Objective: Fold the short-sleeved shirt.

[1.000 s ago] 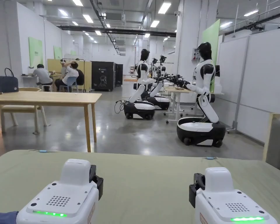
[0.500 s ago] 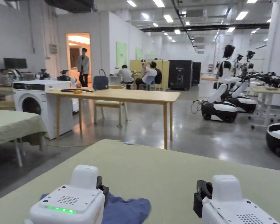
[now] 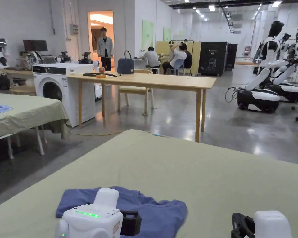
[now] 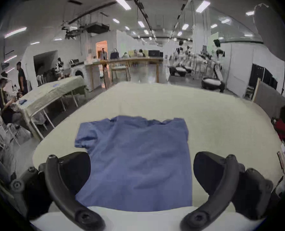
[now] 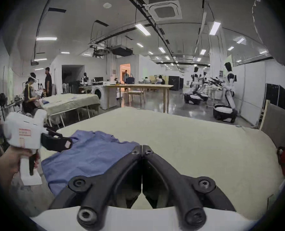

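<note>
Hovering spread wide above the blue shirt (image 4: 138,159), the left gripper (image 4: 141,173) grips nothing; the shirt lies flat near the green table's (image 3: 207,173) left front corner. Farther right, the right gripper (image 5: 142,148) sits clenched, empty. A shallow pinch could lift one layer only, skewing the fold.

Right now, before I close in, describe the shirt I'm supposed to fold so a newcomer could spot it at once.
Start at the big table with the pale green cloth nearest the camera. On its near left part lies the blue short-sleeved shirt, spread flat, collar pointing away, below the open left gripper. It is the one blue garment on that cloth.
</note>
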